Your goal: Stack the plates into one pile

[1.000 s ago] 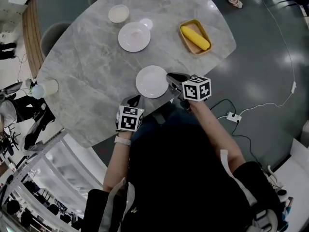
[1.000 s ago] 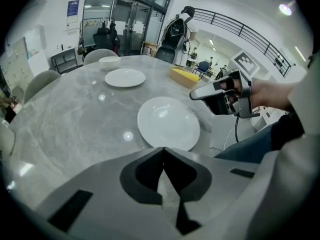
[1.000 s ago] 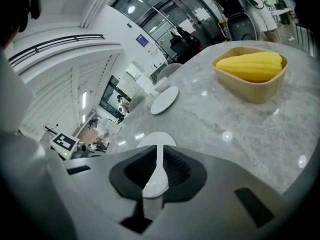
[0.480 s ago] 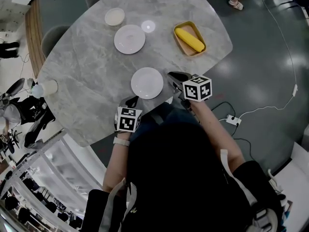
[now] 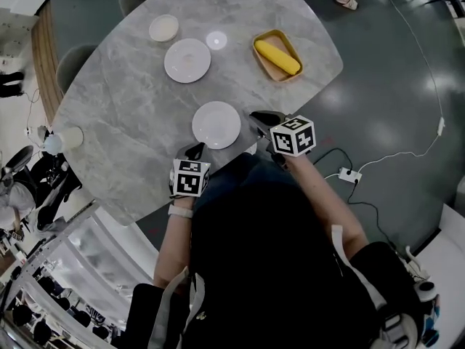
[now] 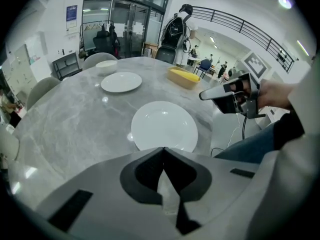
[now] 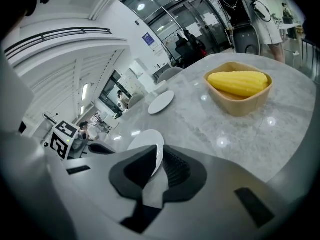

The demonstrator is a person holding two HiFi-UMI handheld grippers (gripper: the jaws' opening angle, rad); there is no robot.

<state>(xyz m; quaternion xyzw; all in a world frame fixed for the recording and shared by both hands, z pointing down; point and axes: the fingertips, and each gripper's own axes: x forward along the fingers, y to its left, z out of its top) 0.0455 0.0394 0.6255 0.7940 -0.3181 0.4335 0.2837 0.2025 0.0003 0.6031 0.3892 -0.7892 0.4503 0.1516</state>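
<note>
A white plate [image 5: 216,125] lies flat near the table's front edge; it is also in the left gripper view [image 6: 164,125]. A second white plate [image 5: 187,60] sits farther back, with a small bowl [image 5: 163,27] and a small white saucer [image 5: 216,41] beside it. My right gripper [image 5: 252,115] hovers just right of the near plate's rim, shut and holding nothing. In its own view the plate [image 7: 146,140] shows just beyond the closed tips [image 7: 159,151]. My left gripper [image 5: 197,150] is shut and empty at the plate's near side [image 6: 163,149].
A wooden tray [image 5: 263,48] holding a yellow corn cob [image 5: 277,57] stands at the back right. A cup [image 5: 73,136] sits at the table's left edge. Chairs stand beyond the far edge. A cable and a power strip [image 5: 346,174] lie on the floor at the right.
The head view has drifted, so the table sits a little more to the left. My right gripper has drawn slightly rightward from the near plate's rim. The left gripper has kept still.
</note>
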